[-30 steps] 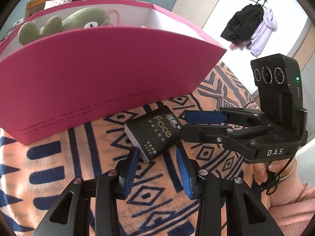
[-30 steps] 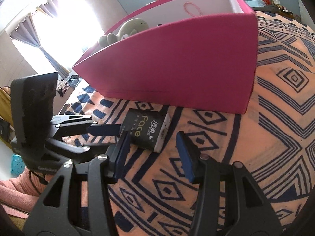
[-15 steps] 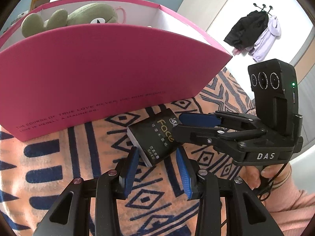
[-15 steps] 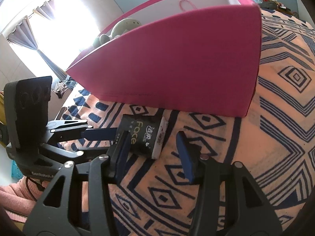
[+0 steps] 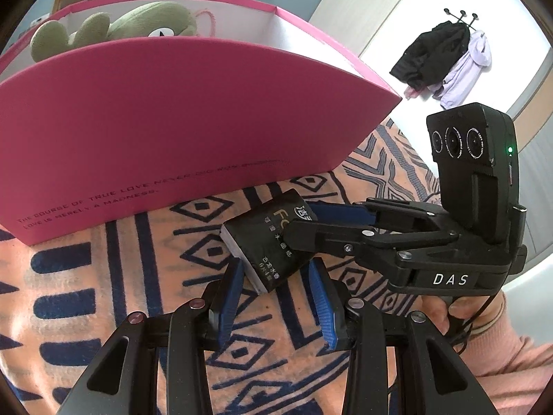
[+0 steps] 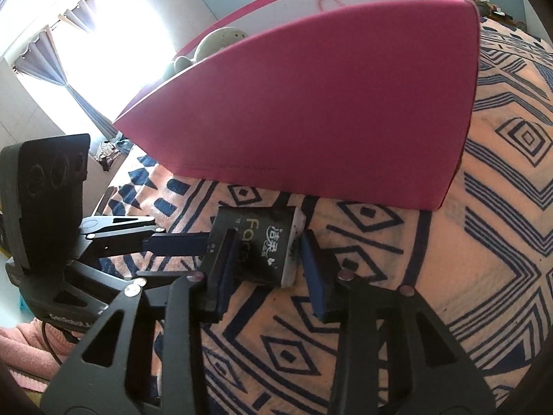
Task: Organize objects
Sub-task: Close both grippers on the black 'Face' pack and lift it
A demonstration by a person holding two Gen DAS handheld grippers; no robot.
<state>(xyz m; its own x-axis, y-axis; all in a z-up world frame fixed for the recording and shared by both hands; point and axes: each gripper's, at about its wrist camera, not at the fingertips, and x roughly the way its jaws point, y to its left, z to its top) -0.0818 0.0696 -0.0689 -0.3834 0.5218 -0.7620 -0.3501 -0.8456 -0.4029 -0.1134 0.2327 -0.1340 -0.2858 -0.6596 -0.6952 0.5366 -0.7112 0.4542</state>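
Black tissue pack (image 6: 266, 242) with "Face" lettering lies flat on the bed's orange, navy-patterned blanket (image 6: 466, 259), just in front of the pink gift bag (image 6: 328, 110).

Right hand-held gripper (image 6: 268, 269): jaws closing, the pack between them. Left pad lies against the pack's printed face; right pad sits just beside the white end; firm pressure on both sides not clear.

Left hand-held gripper (image 5: 276, 297): blue pads apart, the pack's near corner just between the tips, no clear contact.

In the left wrist view the right gripper reaches in from the right, one black finger lying over the pack's top.

Green plush toy (image 5: 114, 26) sits inside the bag, above the rim.

Coats (image 5: 446, 58) hang on a wall rack behind.
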